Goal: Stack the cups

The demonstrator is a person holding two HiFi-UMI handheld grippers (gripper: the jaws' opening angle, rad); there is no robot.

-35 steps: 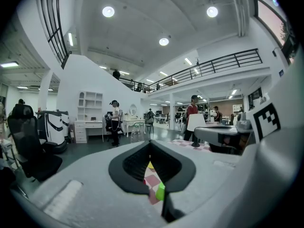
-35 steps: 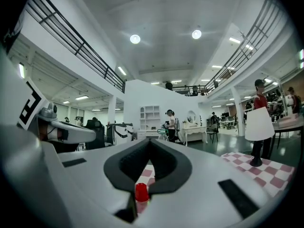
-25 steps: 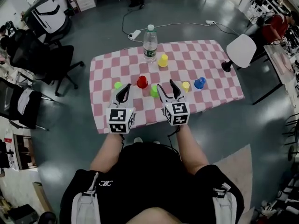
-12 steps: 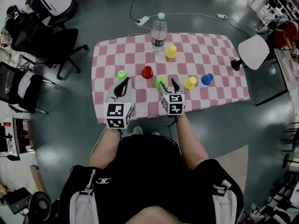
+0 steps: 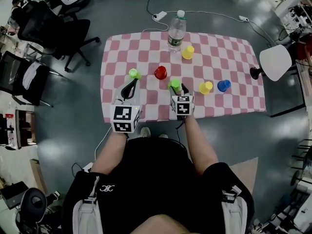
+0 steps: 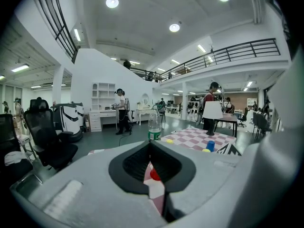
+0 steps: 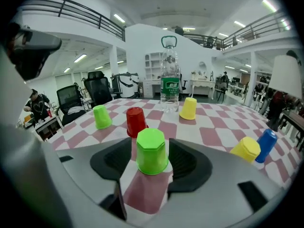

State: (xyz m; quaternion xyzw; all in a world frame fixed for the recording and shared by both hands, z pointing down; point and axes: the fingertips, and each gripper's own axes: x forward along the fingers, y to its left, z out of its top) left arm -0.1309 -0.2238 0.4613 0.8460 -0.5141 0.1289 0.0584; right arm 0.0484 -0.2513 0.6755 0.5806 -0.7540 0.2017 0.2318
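Several upturned cups stand on the pink checked table (image 5: 229, 57). My right gripper (image 5: 176, 87) (image 7: 152, 161) is open, its jaws close on either side of a green cup (image 5: 174, 84) (image 7: 152, 151). A red cup (image 5: 160, 72) (image 7: 136, 121) stands just beyond it, and a second green cup (image 5: 134, 73) (image 7: 101, 116) further left. To the right are a tilted yellow cup (image 5: 205, 87) (image 7: 248, 148) and a blue cup (image 5: 224, 86) (image 7: 267, 144). Another yellow cup (image 5: 187, 52) (image 7: 188, 108) stands by the water bottle (image 5: 177, 30) (image 7: 169, 87). My left gripper (image 5: 131, 84) is shut and empty, near the second green cup.
A white lamp (image 5: 275, 65) stands at the table's right end. Black office chairs (image 5: 44, 26) are on the floor to the left. A power strip with its cable (image 5: 158, 16) lies behind the table. The table's front edge runs just under both grippers.
My right gripper has moved forward so that the green cup now sits between its jaws, which have narrowed. The left gripper has stayed about where it was.
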